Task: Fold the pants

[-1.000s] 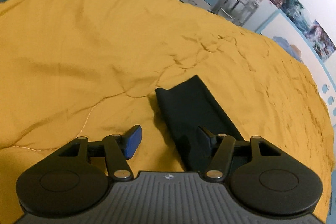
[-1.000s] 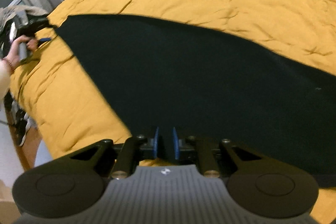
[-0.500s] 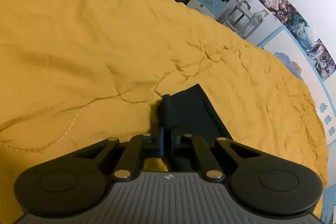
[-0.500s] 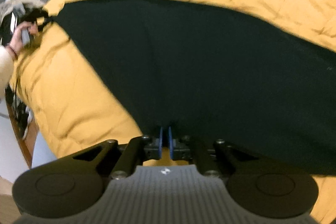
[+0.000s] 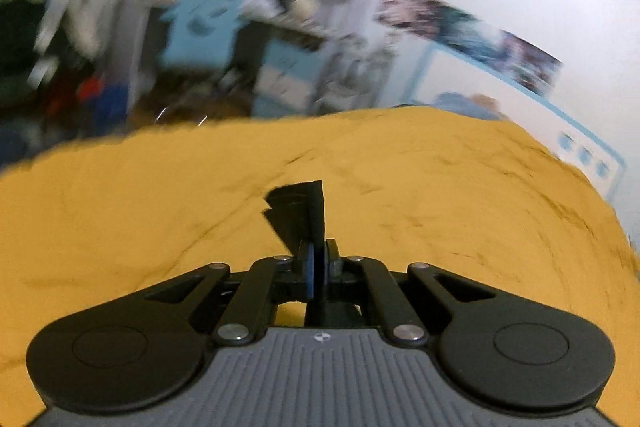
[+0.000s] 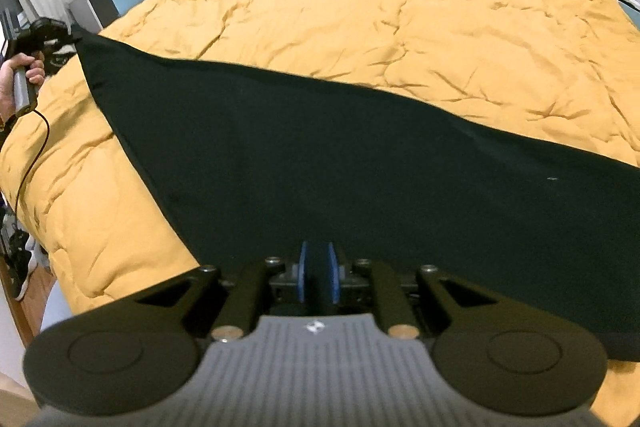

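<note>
I have both grippers clamped on the pants: my left gripper pinches a thin edge at one end, my right gripper grips the near edge, and the cloth spans taut above the quilt. I judge it light, limp and a little slick, so I'd hold corners or hems, where layers bunch thickest.

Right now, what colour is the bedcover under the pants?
Mustard yellow bedcover, plain and wrinkled; clearest in the right wrist view.
</note>
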Available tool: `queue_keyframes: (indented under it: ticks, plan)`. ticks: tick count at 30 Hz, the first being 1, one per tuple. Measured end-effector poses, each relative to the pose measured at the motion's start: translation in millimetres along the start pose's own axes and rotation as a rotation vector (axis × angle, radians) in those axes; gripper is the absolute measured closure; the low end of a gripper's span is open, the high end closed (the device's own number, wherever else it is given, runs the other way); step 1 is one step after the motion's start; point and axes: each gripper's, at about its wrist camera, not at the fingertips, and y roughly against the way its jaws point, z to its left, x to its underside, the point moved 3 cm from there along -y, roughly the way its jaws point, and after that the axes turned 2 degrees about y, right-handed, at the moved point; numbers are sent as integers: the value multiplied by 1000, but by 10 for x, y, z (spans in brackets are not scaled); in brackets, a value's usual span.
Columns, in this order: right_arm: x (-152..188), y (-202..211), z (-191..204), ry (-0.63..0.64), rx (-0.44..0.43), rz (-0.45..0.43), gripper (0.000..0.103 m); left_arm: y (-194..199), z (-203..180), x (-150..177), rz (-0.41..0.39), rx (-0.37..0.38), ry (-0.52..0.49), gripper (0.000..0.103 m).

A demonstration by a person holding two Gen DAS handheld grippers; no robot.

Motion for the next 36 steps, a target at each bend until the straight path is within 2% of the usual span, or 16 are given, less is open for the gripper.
queue_keyframes:
  ticks: [4,8,10,13,16,18,22,24,27,31,34,36]
  plan:
    - [52,47,-104,-14,19,-10,94,346,-762,51,-91,38,-209,99]
    - [157,46,-272,-79,35,13,94,715,-1594,310,-147,95,-400,99]
    - [199,42,-331,-97,39,19,94,845,-1929,492,-152,95,-460,99]
    - [287,66,-392,-102,51,17,94,989,-2388,831,-125,150,-501,99]
    - [365,136,-463,-125,35,12,94,1084,-2787,1411,-113,187,-647,99]
    - [399,171,-486,-130,30,5,94,1081,-2898,1877,-63,198,-757,99]
    - [469,174,-525,-145,14,12,94,1046,-2911,2822,67,248,-958,99]
    - [528,197,-514,-151,4,20,94,1037,-2869,3127,122,248,-1028,99]
    - [553,184,-495,-150,-11,22,94,1013,-2741,3287,201,257,-1042,99]
    - [528,122,-429,-142,-32,25,94,998,-2660,3227,323,342,-967,99]
    - [485,86,-366,-134,-52,24,93,886,-2576,3120,441,407,-845,99]
    - [473,81,-321,-129,-62,25,91,774,-2523,3054,539,463,-728,99]
